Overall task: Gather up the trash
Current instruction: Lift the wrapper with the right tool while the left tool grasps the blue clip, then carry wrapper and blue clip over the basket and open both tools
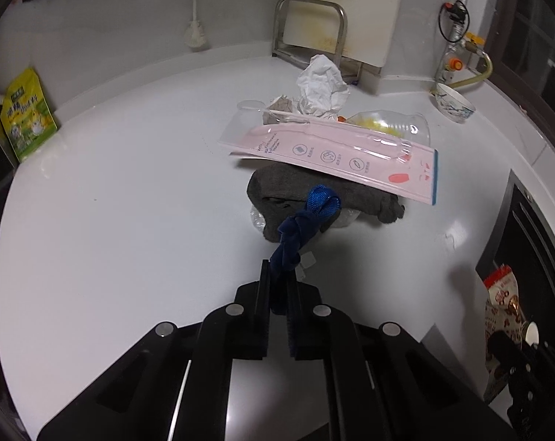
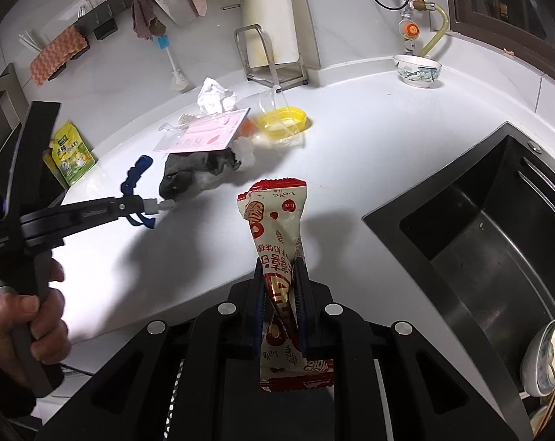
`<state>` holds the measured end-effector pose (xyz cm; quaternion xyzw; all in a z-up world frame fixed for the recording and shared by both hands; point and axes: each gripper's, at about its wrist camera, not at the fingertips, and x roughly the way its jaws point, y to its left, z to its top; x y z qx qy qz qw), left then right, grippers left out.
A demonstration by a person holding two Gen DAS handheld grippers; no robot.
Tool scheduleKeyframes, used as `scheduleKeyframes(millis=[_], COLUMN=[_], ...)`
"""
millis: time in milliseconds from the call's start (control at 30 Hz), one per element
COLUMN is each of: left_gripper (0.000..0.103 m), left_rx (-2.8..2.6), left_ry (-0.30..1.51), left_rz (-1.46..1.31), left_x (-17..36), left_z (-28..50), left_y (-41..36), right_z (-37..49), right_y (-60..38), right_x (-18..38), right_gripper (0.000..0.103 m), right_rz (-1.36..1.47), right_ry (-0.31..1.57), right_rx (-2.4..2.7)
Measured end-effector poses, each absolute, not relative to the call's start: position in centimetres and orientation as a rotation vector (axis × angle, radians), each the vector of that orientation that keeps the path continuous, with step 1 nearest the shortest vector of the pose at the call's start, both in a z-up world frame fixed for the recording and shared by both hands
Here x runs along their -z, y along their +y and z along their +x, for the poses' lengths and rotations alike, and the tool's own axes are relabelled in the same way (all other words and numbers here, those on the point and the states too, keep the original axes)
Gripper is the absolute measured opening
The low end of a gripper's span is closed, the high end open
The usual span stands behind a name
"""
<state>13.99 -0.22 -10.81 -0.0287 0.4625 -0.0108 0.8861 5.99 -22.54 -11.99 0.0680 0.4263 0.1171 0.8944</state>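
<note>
Blue strap [image 1: 307, 220] pinched (tightly) by left gripper [image 1: 279, 275].

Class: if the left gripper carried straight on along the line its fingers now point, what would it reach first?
Probably the grey cloth under the pink packet; the left gripper is shut on a blue strap, which would arrive first. Depth is uncertain.

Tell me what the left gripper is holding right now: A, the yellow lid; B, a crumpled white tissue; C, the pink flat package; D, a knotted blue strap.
D: the left gripper is shut on the knotted blue strap, whose looped end sticks out beyond the fingertips above the white counter.
</note>
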Motion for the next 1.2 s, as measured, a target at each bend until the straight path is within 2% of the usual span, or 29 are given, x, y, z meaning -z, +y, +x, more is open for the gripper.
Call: scheduleKeyframes(millis=[267,667,933,1200], left_gripper=[0.008,0.008,0.008,0.008], left_rx=[0.058,0.173,0.247,0.276], left_ry=[0.953,0.97,1.007,1.071], left_rz=[0.065,0.11,0.135,0.13], left_x=[9.6,9.0,10.4,13.9], left_z=[8.8,2.3,-1.8,-2.6], left_y=[-0.2,-3.3,-5.4,-6.8], right_z=[3.6,-2.1,-5.8,-6.7], right_y=[-22.3,-22.3,-22.6,-22.7], right_x=[11.4,11.3,13.6,16.5], right_gripper=[0.014,0.014,0.014,0.014], right_rz=[0.16,0.166,0.181,0.199], right_ry=[0.893,0.948,1.013,1.072], right_rx=[-0.223,-0.227,-0.24,-0.242])
